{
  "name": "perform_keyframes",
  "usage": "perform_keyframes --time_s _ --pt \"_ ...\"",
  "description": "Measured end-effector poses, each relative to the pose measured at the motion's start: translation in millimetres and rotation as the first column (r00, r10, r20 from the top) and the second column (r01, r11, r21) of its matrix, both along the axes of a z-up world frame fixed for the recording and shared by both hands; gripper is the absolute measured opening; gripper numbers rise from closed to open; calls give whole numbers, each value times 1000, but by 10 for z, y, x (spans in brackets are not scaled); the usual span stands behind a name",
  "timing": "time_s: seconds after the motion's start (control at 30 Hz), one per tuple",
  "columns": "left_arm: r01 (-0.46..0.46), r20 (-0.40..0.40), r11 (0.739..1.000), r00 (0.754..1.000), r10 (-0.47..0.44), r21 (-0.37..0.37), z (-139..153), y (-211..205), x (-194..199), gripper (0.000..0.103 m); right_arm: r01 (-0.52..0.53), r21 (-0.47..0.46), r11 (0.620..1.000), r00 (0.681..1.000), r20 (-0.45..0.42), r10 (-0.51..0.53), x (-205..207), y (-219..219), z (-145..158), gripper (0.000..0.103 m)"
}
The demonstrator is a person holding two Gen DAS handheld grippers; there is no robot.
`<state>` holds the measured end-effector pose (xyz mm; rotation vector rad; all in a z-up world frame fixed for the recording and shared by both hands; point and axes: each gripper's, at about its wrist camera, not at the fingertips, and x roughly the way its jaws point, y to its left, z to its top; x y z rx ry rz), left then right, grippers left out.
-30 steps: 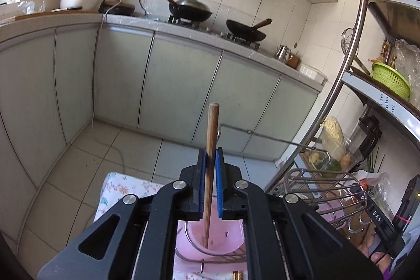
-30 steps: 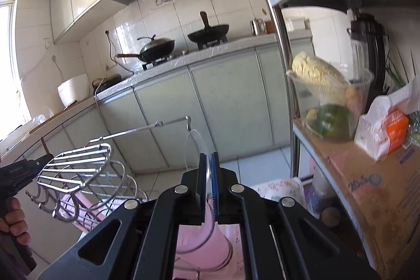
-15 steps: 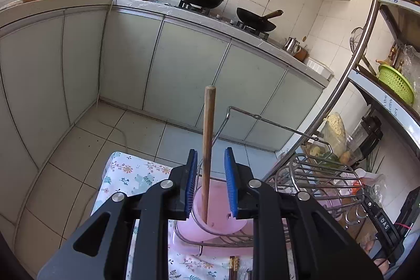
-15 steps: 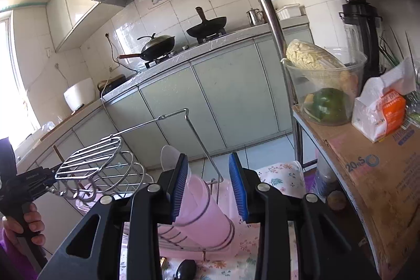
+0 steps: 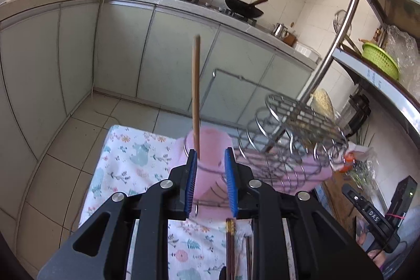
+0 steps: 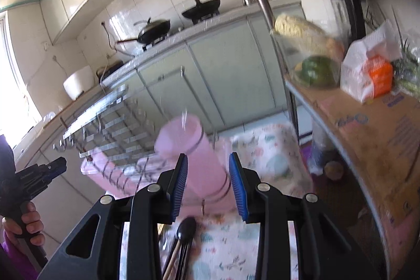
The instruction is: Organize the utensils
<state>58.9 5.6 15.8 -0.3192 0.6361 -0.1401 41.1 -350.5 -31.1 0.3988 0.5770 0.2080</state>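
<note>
A pink utensil cup (image 5: 210, 151) sits in a wire ring at the end of a metal dish rack (image 5: 291, 127) on a floral cloth. A wooden-handled utensil (image 5: 195, 96) stands upright in the cup. My left gripper (image 5: 210, 183) is open and empty, just behind the cup. Dark chopsticks (image 5: 231, 248) lie on the cloth below it. In the right wrist view my right gripper (image 6: 208, 185) is open and empty behind the same pink cup (image 6: 194, 148). A black spoon (image 6: 186, 227) and other utensils lie on the cloth under it.
A pink tray (image 6: 105, 175) sits under the rack (image 6: 113, 122). A shelf unit (image 6: 367, 135) with a bowl of vegetables and a tissue pack stands at the right. Kitchen cabinets and a stove with pans are behind. My left gripper also shows at the far left of the right wrist view (image 6: 56, 167).
Both grippers opened and pulled back from the cup. The left let go of the wooden utensil, which now stands in the cup. The right let go of a clear utensil.
</note>
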Motion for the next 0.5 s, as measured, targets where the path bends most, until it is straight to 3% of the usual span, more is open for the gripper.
perform_keyframes --time_s 0.27,0.5 --pt "125 -144 992 982 -122 11 -525 -336 -76 21 -79 35 996 987 -138 83 -23 211 -403 32" --pt "242 -338 969 909 -243 -46 -1166 -653 0 21 -150 48 988 960 -234 157 -49 362 -682 29"
